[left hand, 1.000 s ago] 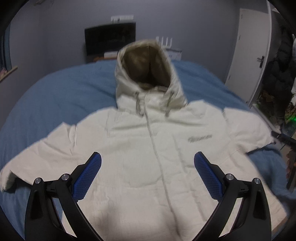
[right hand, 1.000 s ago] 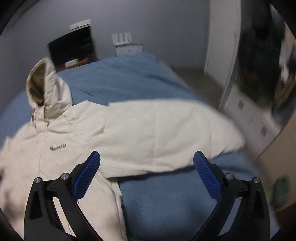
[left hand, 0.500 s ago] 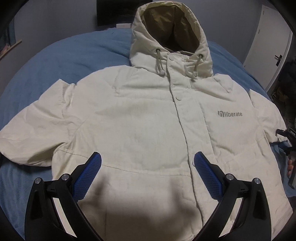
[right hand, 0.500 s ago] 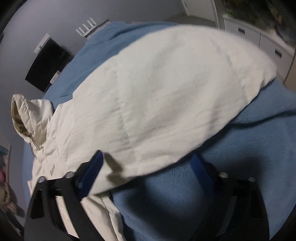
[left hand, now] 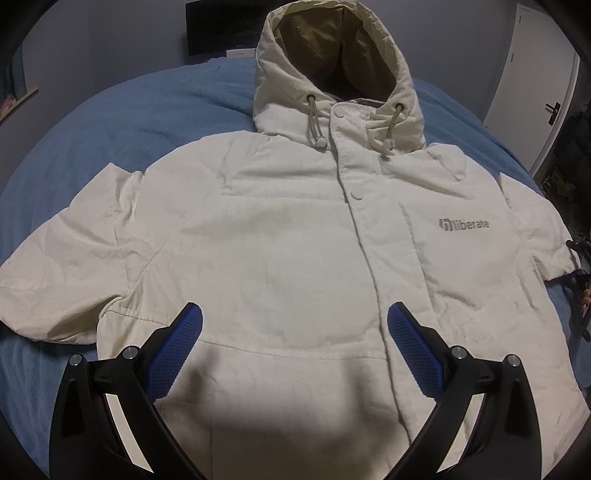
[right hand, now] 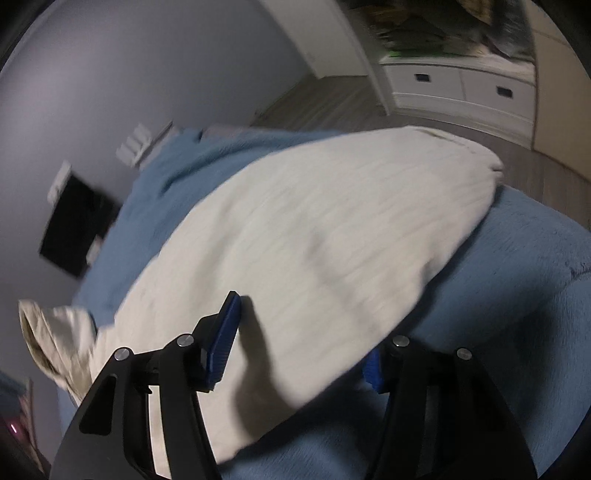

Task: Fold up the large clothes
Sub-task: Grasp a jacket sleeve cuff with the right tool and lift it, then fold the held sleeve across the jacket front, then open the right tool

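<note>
A cream hooded jacket (left hand: 295, 240) lies front up and spread out on a blue bed (left hand: 129, 110), with its hood toward the far end. My left gripper (left hand: 295, 314) hovers open over the jacket's lower front, with nothing between its blue pads. In the right wrist view the jacket's puffy sleeve (right hand: 314, 229) stretches across the bed (right hand: 517, 277). My right gripper (right hand: 301, 325) is rolled over and its jaws are closing around the sleeve's near edge. One pad lies on top of the fabric; the other is partly hidden beneath it.
A black screen (left hand: 218, 26) stands against the grey wall beyond the bed. A white door (left hand: 543, 92) is at the right. White drawers (right hand: 461, 92) and wooden floor (right hand: 332, 99) lie past the bed's edge. A hand's fingertips (left hand: 585, 299) show by the sleeve cuff.
My left gripper came down closer over the jacket, then held still. My right gripper rolled, dropped onto the sleeve, and its jaws narrowed around the sleeve's edge.
</note>
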